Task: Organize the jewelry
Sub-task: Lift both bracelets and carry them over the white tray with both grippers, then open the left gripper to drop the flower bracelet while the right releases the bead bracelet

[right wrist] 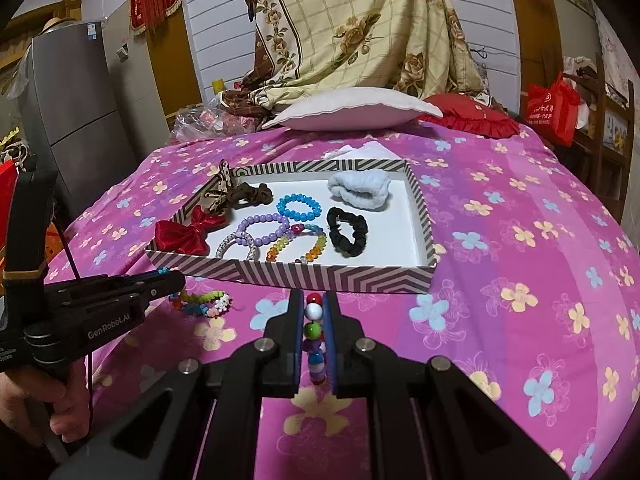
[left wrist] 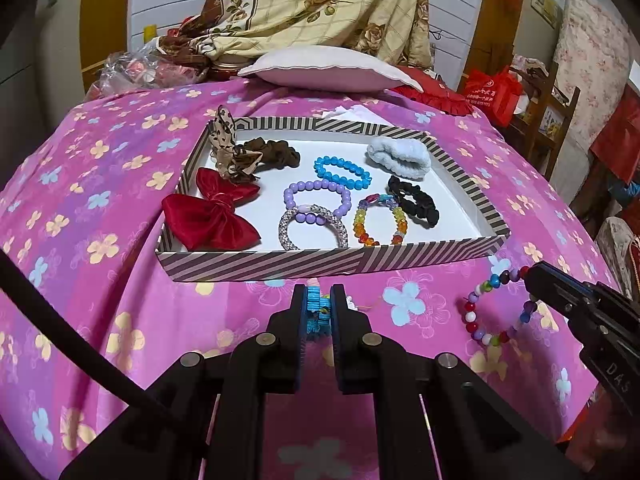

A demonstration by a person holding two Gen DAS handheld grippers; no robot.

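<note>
1. Left wrist view: the left gripper (left wrist: 319,307) has its jaws closed on a turquoise bracelet (left wrist: 316,312), which hangs between the pads above the pink bedspread (left wrist: 120,280). The striped box (left wrist: 280,262) lies straight ahead of the tips, its near wall just beyond them and its long side running across the view. At the right edge the right gripper (left wrist: 532,280) pinches a bracelet of mixed coloured beads (left wrist: 494,308), whose loop droops toward the bedspread

2. Right wrist view: the right gripper (right wrist: 315,312) is clamped on that bead string (right wrist: 314,340), which runs lengthwise between the pads. The box (right wrist: 320,276) again sits directly ahead, near wall just past the tips. The left gripper (right wrist: 176,278) comes in from the left with the turquoise piece (right wrist: 162,271) caught in its tip, over a flower-bead bracelet (right wrist: 204,304) lying on the bedspread

3. Both hands look about equally near the box; either load needs to go forward over the near wall
</note>
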